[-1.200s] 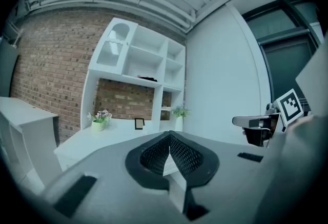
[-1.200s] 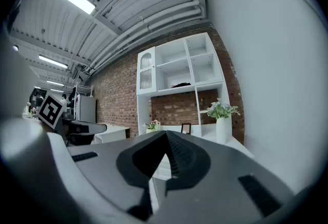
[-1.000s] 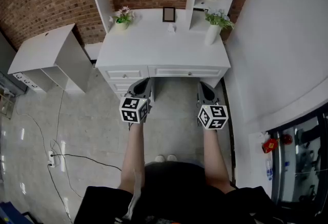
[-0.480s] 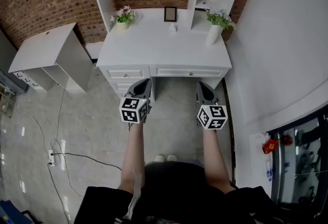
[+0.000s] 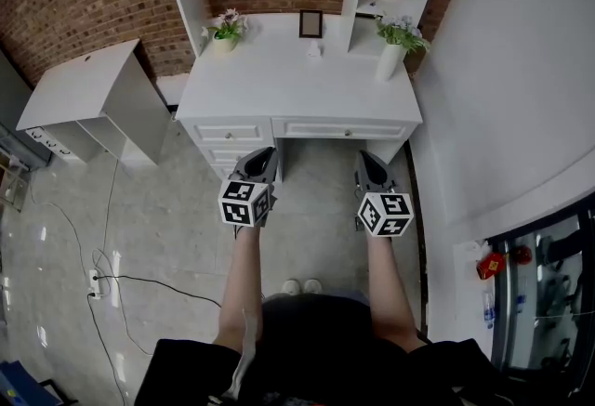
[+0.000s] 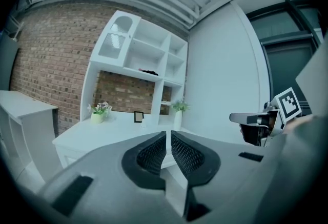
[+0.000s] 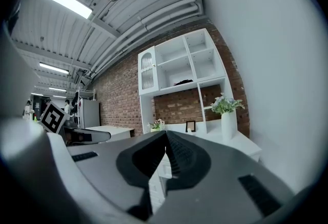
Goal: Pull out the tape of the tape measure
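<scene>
Left gripper (image 5: 271,151): jaws drawn together, only a sliver between the pads, nothing held; its own view (image 6: 168,133) confirms this. Right gripper (image 5: 363,154): jaws closed tip to tip and empty, as seen in its own view (image 7: 166,133). Both are held out side by side, well apart, on the person's forearms (image 5: 244,274), and aimed toward 12 o'clock at the white desk (image 5: 297,93). Neither touches the desk.

Tape measure: it cannot be made out in any view. A small pale object (image 5: 313,49) lies on the desk top at 12 o'clock, just in front of the picture frame (image 5: 310,23); it is too small to identify.

Other desk items: a flower pot (image 5: 223,40) at 11 o'clock and a white vase (image 5: 386,62) with greenery at 1 o'clock. A white side cabinet (image 5: 88,98) stands at 10 o'clock on the floor, apart from the desk.

Comparison with the frame one second ago: little has changed. Both grippers keep the same station and the same closed jaws. Their marker cubes (image 5: 245,203) sit only marginally lower in the head view. The desk and its items lie as before, with the framing shifted very slightly.
</scene>
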A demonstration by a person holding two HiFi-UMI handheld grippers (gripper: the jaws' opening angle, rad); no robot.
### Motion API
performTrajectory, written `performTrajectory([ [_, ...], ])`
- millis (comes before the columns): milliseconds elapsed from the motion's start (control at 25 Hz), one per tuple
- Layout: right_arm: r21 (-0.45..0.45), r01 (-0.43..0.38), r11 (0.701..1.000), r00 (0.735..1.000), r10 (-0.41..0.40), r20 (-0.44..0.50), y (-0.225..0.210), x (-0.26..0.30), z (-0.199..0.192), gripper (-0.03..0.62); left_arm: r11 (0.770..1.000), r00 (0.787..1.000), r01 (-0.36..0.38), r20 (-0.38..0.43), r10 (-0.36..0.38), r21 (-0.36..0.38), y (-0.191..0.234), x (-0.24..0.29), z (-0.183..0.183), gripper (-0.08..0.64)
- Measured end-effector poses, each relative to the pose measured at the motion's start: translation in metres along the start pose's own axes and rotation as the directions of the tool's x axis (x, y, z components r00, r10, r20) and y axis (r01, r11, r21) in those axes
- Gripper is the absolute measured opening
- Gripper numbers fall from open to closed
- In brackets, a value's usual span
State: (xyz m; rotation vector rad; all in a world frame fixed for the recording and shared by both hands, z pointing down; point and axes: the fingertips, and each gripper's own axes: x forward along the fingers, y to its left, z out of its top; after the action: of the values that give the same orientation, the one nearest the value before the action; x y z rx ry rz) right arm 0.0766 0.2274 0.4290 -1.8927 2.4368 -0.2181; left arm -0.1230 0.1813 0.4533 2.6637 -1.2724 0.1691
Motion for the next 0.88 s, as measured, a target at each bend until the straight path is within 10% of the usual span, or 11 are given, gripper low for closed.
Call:
performTrajectory([
  [320, 0.037, -0.004, 0.999, 1.0, 0.003, 0.004, 0.0, 0.0, -0.001, 0.109, 1.0, 0.999, 0.009, 0.032, -0.009, -0.009, 0.004, -0.007, 0.003, 0.161],
  [880, 0.038, 0.04, 0.998, 0.999, -0.04, 0.005, 0.013, 0.006, -0.011, 0.123, 0.999, 0.998, 0.051, 0.021, -0.052, 0.016, 0.026, -0.011, -0.005, 0.166],
])
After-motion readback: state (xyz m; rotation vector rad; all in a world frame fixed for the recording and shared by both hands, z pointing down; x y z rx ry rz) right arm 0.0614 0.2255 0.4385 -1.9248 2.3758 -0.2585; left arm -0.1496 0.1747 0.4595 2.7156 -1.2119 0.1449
